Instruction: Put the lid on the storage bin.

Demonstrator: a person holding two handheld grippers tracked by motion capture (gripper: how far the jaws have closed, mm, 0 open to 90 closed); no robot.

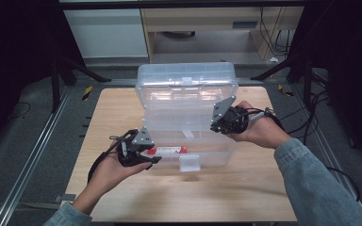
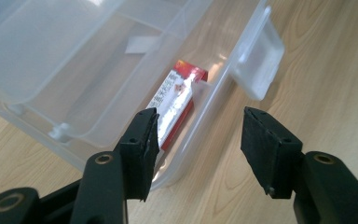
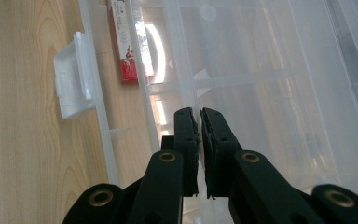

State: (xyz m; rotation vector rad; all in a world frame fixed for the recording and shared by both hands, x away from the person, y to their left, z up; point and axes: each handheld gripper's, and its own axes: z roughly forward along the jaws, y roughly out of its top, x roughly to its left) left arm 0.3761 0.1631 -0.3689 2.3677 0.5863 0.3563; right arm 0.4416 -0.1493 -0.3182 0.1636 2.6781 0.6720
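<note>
Open clear box (image 1: 186, 101) mid-worktop (image 1: 122, 108), red/white carton (image 2: 177, 100) inside.
L tongs (image 2: 198, 140) open, nothing betw. pads, just above box's front-left wall nr worktop's front edge; carton lies in box along front wall, by latch (image 1: 189, 163). R tongs (image 3: 199, 135) closed on thin clear edge at box's right side.

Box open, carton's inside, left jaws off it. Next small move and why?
Probably draw the left gripper back clear of the clear box. Its jaws stand open with nothing between them, and the red-and-white carton already lies inside by the front wall. The right gripper looks pinched on an inner tray edge, so it should hold.
</note>
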